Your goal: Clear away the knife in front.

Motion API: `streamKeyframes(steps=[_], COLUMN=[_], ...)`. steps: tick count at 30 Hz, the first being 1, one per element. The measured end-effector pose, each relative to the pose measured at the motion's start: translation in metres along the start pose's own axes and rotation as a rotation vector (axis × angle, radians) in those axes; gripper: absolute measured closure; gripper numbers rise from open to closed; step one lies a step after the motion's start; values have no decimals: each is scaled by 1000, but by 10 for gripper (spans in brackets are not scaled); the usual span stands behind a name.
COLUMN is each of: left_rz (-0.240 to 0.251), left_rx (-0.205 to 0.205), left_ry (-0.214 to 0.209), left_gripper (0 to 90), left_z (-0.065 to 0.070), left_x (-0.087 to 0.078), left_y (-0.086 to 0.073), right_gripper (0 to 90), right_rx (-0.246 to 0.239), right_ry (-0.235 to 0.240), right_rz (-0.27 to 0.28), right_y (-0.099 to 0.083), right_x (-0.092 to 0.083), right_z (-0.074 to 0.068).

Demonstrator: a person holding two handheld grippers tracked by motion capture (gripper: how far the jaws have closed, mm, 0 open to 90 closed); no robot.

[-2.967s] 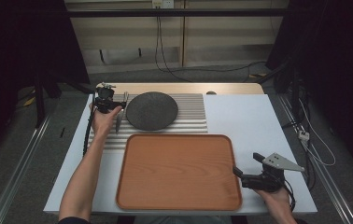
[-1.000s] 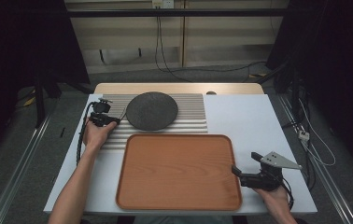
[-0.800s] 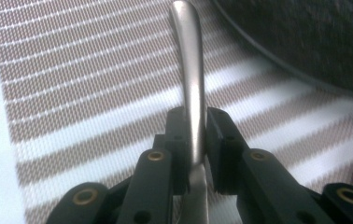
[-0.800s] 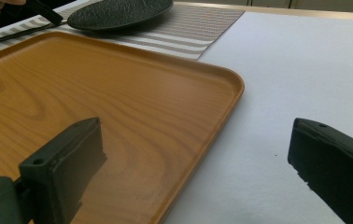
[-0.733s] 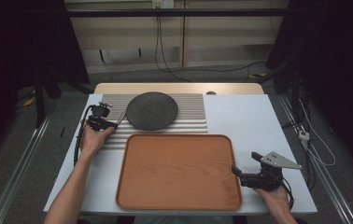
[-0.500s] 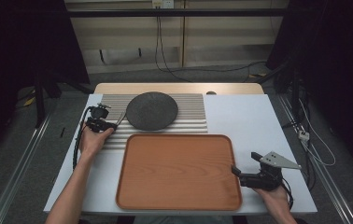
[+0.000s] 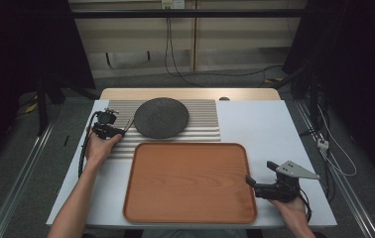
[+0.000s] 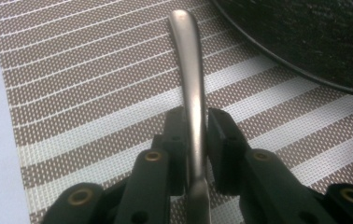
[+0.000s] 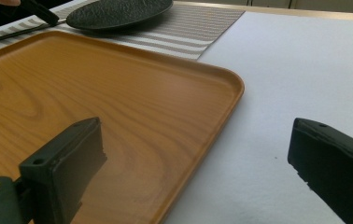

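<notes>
In the left gripper view your left gripper (image 8: 197, 154) is closed on a slim metal handle (image 8: 191, 84), probably of a piece of cutlery; which kind I cannot tell, because the working end is hidden below the jaws. The two pads press on the flat sides of the handle near its lower part, so the long free end points up in the frame, toward the rim of the dark plate (image 8: 305, 42) in the upper right corner. This grip keeps the handle from turning between the pads.

In the high view the same gripper (image 7: 107, 130) is at the left of the frame, over the striped placemat (image 7: 203, 121), just beside the left edge of the plate (image 7: 161, 117). It seems you hold the cutlery low and close to the mat, perhaps to lay it next to the plate or to carry it to the wooden tray (image 7: 190, 183) in the lower centre.

Your right gripper (image 7: 262, 187) waits at the right edge of the tray, on the white desk (image 7: 265, 129). In the right gripper view its jaws stand wide apart with nothing between them, and the tray corner (image 9: 221, 84) lies just ahead, so this hand is ready to steady the tray.
</notes>
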State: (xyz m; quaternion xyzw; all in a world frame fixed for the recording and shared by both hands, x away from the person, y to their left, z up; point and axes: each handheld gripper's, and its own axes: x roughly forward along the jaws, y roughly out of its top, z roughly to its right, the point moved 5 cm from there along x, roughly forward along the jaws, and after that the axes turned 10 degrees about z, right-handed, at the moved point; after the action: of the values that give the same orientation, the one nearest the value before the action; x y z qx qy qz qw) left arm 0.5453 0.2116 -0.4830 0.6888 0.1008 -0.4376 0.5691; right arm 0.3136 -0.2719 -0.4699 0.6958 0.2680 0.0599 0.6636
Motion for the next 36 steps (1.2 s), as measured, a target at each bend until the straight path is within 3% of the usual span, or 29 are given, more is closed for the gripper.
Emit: streamKeyframes(steps=[6,10,11,15,36], left_rz=[-34,-48,-53,-38,-40], left_rx=[-7,15,22,-36,-47], left_ry=[-2,44,44,12,20], left_gripper=[786,787,792,797,799], left_z=[-1,4,4,0,1], left_x=[1,2,2,1,-2], left_y=[2,4,4,2,2], right_gripper=[35,35,35,35,35], right_rx=[3,-3,-1,-2,3], right_ry=[1,6,7,11,12], right_rz=[-1,1,-1,1,-2], right_y=[0,0,0,1,0], right_x=[1,1,1,0,1], right_z=[0,-2,-2,-2,-3])
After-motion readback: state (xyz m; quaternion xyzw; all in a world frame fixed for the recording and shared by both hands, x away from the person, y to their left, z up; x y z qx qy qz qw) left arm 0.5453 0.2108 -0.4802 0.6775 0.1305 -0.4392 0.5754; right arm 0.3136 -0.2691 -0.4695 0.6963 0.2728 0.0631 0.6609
